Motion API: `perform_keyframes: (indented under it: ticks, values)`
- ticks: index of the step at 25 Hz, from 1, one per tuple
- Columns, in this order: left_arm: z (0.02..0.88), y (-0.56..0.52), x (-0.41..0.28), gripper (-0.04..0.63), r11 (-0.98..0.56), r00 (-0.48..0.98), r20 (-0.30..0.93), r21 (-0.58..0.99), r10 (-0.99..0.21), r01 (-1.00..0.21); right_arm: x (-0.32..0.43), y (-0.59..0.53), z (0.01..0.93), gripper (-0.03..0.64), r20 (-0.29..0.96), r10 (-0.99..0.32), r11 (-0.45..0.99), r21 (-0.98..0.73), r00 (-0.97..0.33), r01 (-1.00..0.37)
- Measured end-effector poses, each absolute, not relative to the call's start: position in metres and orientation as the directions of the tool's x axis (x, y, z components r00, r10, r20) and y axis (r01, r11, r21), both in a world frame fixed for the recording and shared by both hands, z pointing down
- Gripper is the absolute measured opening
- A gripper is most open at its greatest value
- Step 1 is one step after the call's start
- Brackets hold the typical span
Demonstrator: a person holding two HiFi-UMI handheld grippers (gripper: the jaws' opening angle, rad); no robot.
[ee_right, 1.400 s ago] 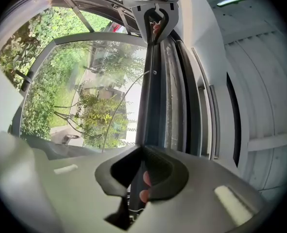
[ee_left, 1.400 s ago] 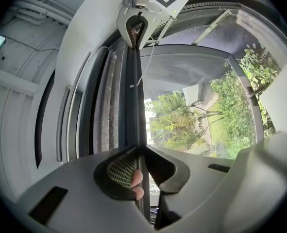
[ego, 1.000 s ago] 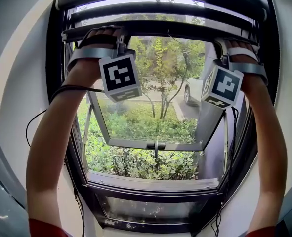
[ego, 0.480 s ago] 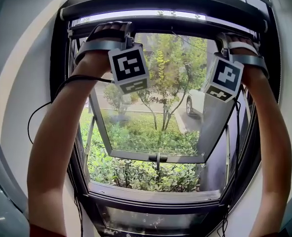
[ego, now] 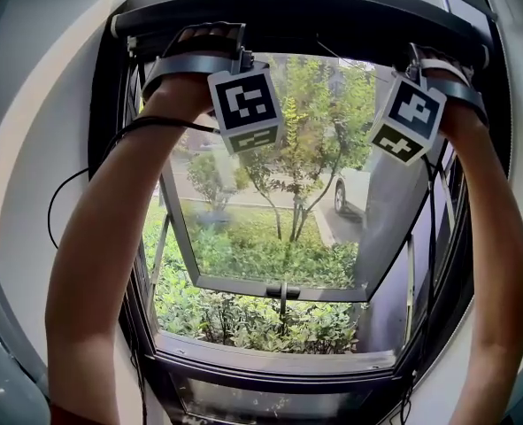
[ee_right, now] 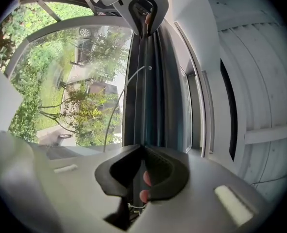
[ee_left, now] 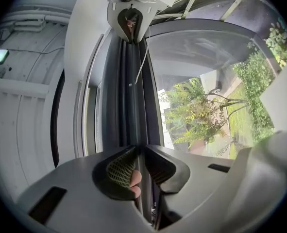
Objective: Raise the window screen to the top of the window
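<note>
Climbing since a second ago, the slim dark rail of the window screen (ego: 332,48) is now lying tight under the top of the black window frame (ego: 102,149), the bright strip above it gone. The grey plastic left gripper (ee_left: 137,152) and right gripper (ee_right: 142,152) are each clamping the rail's thin edge, one near each end, jaws nearly together, ribbed pads (ee_left: 120,166) pressing its sides.

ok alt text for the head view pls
The left gripper and right gripper, held overhead, clamp the screen bar just under the window frame top. Beyond are an open pane, shrubs and a parked car.
</note>
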State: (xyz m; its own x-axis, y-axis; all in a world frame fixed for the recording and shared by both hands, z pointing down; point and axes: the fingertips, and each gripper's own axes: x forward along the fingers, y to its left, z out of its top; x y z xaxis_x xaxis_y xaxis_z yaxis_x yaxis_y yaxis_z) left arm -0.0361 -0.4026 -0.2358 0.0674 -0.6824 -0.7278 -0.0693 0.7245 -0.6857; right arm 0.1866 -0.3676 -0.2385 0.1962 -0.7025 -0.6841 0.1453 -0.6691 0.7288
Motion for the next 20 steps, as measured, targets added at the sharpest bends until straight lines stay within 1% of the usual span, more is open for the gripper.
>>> perform_keyframes:
  ticks: [4, 11, 13, 14, 15, 18, 20]
  values:
    - [-0.238, -0.402, -0.038, 0.057, 0.727, 0.049, -0.731, -0.683, -0.681, -0.071, 0.184, -0.369, -0.242, 0.035, -0.689, -0.697, -0.672, 0.724, 0.198, 0.156]
    - [-0.234, -0.4, -0.036, 0.057, 0.745, 0.056, -0.747, -0.665, -0.662, -0.058, 0.186, -0.366, -0.238, 0.037, -0.693, -0.703, -0.684, 0.72, 0.163, 0.114]
    - [-0.231, -0.397, -0.036, 0.057, 0.746, 0.058, -0.748, -0.663, -0.661, -0.057, 0.183, -0.367, -0.232, 0.067, -0.674, -0.726, -0.667, 0.738, 0.136, 0.1]
    - [-0.23, -0.393, -0.033, 0.057, 0.752, 0.069, -0.754, -0.657, -0.653, -0.057, 0.182, -0.368, -0.228, 0.116, -0.659, -0.741, -0.653, 0.752, 0.127, 0.093]
    - [-0.227, -0.389, -0.028, 0.057, 0.759, 0.089, -0.761, -0.649, -0.643, -0.06, 0.182, -0.369, -0.224, 0.144, -0.647, -0.753, -0.641, 0.762, 0.121, 0.089]
    - [-0.216, -0.378, -0.013, 0.075, 0.747, 0.161, -0.75, -0.659, -0.642, -0.091, 0.178, -0.366, -0.215, 0.146, -0.649, -0.755, -0.643, 0.76, 0.092, 0.09]
    - [-0.211, -0.372, -0.011, 0.091, 0.746, 0.171, -0.747, -0.661, -0.642, -0.086, 0.174, -0.364, -0.21, 0.146, -0.658, -0.749, -0.651, 0.752, 0.07, 0.101]
